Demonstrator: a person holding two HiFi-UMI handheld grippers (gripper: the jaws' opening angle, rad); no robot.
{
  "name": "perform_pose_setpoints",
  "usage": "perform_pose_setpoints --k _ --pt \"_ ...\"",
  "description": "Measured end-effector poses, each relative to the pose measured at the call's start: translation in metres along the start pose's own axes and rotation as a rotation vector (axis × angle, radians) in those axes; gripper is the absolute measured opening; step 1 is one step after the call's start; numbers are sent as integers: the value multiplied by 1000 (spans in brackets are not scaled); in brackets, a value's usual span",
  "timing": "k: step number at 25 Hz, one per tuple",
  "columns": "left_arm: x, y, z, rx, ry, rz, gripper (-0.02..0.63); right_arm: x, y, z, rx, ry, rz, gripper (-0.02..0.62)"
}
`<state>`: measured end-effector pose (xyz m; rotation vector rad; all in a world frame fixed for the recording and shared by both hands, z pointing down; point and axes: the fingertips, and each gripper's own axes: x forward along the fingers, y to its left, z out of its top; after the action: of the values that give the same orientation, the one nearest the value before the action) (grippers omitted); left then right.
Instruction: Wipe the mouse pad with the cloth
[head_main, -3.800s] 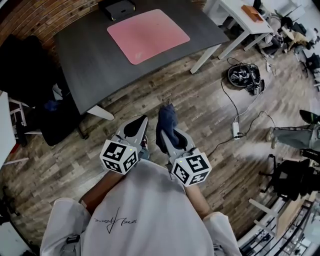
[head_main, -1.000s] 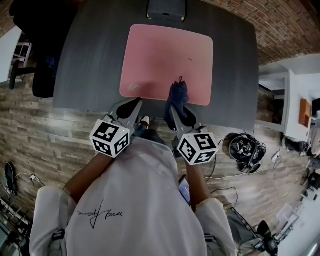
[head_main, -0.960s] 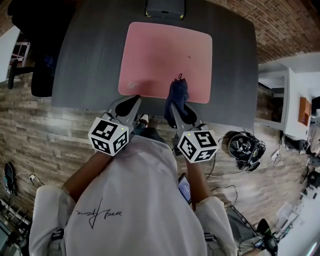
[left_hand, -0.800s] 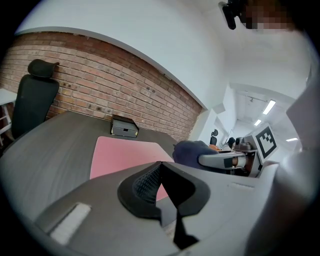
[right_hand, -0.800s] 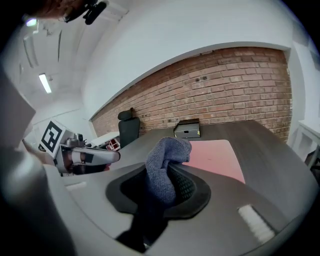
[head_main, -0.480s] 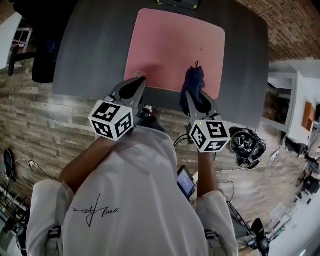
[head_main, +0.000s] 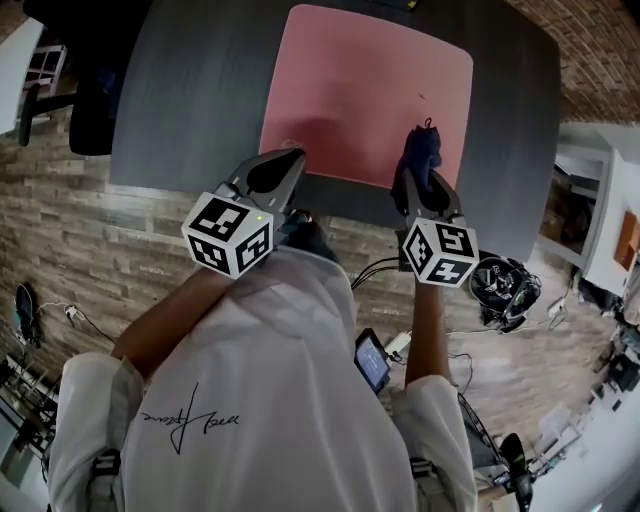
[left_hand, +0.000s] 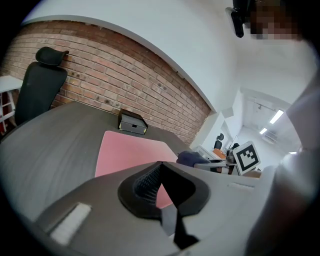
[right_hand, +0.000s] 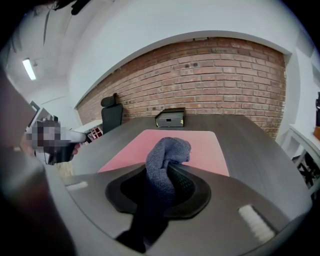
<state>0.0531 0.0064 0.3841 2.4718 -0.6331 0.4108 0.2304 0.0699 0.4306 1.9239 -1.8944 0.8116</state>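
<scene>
The right gripper (right_hand: 166, 169) is clamped on the cloth (right_hand: 168, 151): its jaws are nearly together, with only the thickness of the fabric between the pads. The cloth is blue and bunched into a narrow roll. Its long axis runs along the jaws and points forward, away from the person. Its free end sticks out past the jaw tips and folds over to the right in the right gripper view. In the head view this end lies over the near right corner of the pad (head_main: 360, 90); contact with the pad surface cannot be confirmed. The left gripper (left_hand: 159, 163) is closed with nothing in it: the jaw tips meet in a point and the ribbed pads behind them are bare. Its tips are at the near edge of the pad, toward the left corner. The pad is pink and rectangular and lies flat on the dark grey table (head_main: 180, 90). Its long axis runs across the table from left to right, slightly skewed to the table edge. A small dark box (right_hand: 170, 118) stands on the table beyond the far edge of the pad.
</scene>
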Motion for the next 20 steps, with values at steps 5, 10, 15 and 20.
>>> perform_pose_setpoints --k 5,10,15,20 --pt "13 0 1 -1 10 -14 11 6 -36 -5 -9 38 -71 91" --pt "20 2 -5 -50 38 -20 11 13 -69 -18 -41 98 -144 91" --pt "21 9 -8 -56 52 -10 11 18 -95 -30 -98 164 -220 94" --pt "24 18 -9 -117 58 -7 11 22 -114 -42 -246 270 -321 97"
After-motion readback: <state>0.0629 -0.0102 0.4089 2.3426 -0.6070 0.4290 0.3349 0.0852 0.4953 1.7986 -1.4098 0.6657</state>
